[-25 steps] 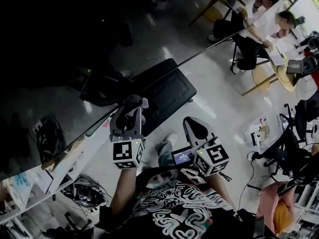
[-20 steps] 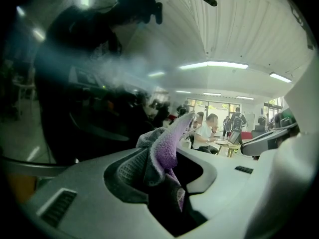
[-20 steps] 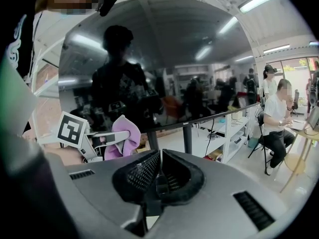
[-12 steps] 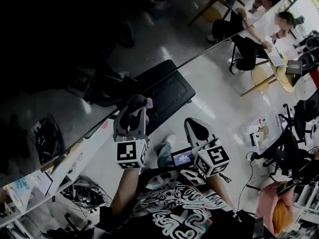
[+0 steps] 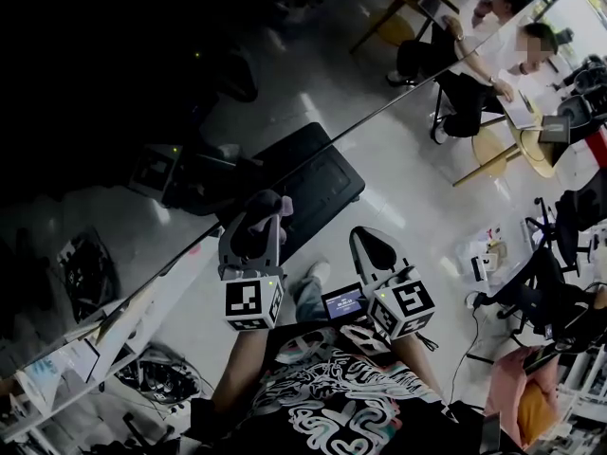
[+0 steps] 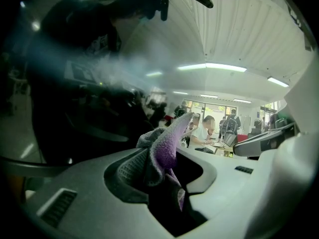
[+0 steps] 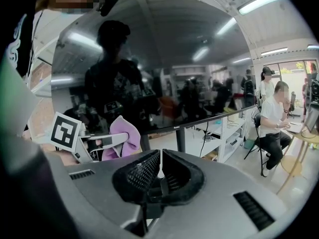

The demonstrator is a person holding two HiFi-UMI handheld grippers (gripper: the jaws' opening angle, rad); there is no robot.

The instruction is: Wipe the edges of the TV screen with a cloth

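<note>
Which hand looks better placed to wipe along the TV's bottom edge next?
Left. The left tongs are shut on the purple cloth, right at the TV screen's lower edge. The right tongs are shut, empty, and sit farther back.

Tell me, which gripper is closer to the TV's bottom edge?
Left. The left gripper holds the cloth right at the TV edge; the right gripper is shut and empty, farther back toward the person.

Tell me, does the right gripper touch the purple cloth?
Apart. In the right gripper view the cloth sits in the left gripper, well left of the shut right gripper.
</note>
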